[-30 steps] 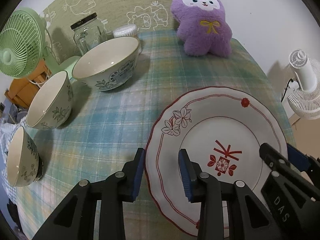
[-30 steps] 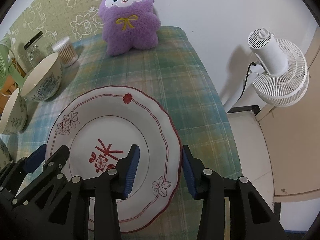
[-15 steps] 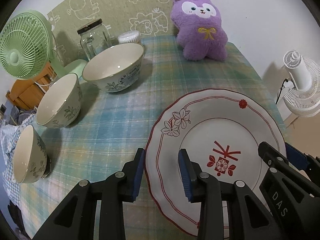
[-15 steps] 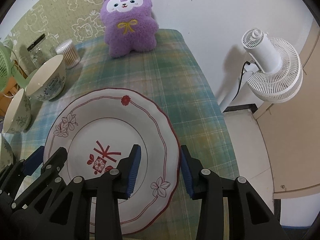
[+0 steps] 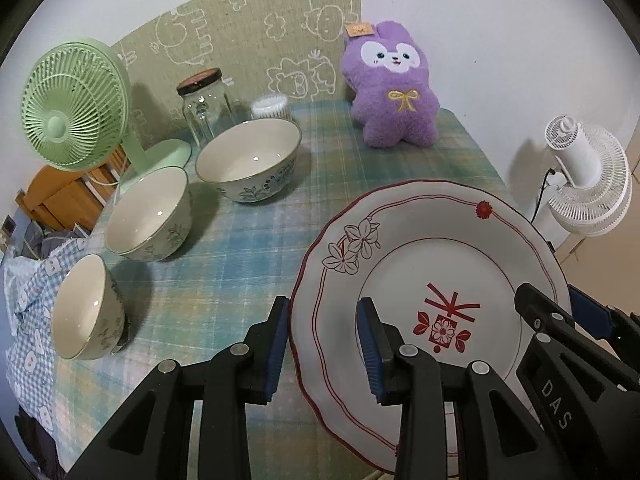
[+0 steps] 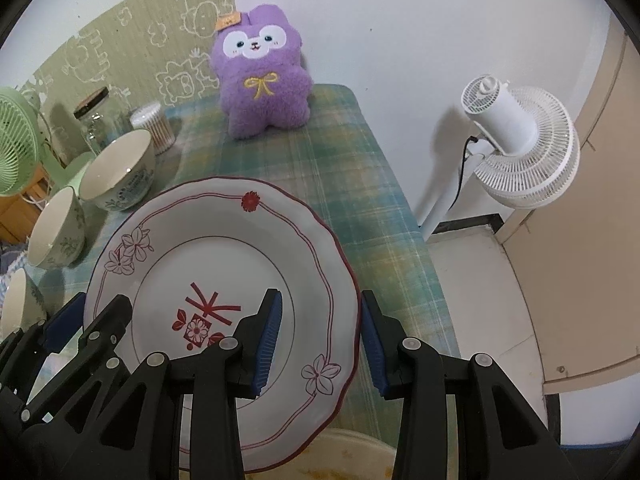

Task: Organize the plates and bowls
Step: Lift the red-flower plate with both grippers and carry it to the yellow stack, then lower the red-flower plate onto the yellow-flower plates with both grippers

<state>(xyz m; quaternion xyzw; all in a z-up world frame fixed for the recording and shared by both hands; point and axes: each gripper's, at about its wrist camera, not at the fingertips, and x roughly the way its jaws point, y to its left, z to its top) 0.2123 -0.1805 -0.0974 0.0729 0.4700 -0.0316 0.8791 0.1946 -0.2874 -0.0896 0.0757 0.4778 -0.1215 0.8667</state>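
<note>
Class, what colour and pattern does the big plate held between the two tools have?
White plate with a red scalloped rim, red lines and flower motifs; clearest in the right wrist view.

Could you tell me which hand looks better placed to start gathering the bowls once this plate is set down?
Left, probably. The left gripper clamps the plate on the rim nearest the three bowls, which stand along that side of the table. The right gripper holds the opposite rim, by the table's edge.
</note>
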